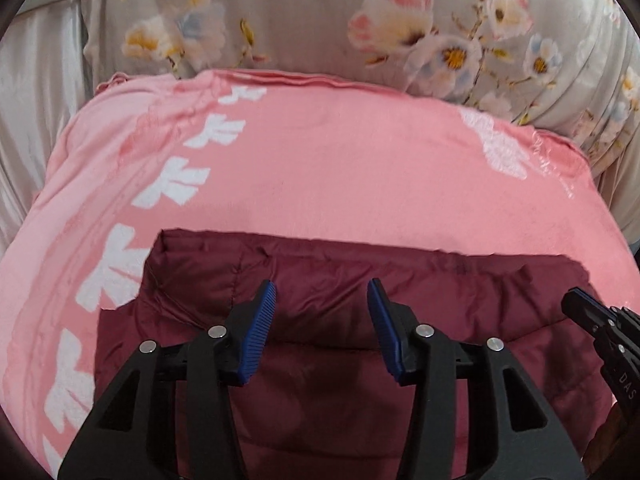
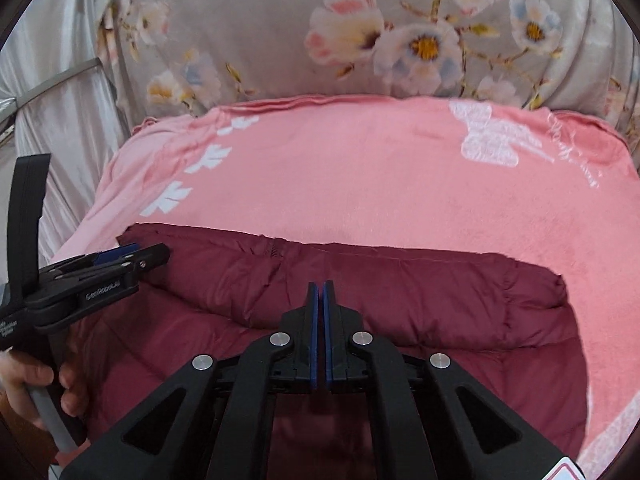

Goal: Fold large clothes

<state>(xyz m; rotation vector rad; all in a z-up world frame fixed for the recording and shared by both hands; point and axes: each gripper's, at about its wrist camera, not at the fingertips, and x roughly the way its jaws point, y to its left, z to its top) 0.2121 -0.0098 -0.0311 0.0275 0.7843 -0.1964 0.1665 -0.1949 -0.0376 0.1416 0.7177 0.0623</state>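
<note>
While left gripper (image 1: 322, 328) gapes and right gripper (image 2: 321, 336) stays-free pinched together (holding nothing), press maroon jacket (image 2: 360, 300) fold flat, smoothing rightward.

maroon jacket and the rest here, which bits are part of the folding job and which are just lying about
Part of the job:
- maroon padded jacket, lying on the blanket
- left tool, open above the jacket
- right tool, shut, nothing between its pads

Just lying about:
- pink blanket under the jacket
- floral bedding behind it
- grey satin fabric at the left
</note>
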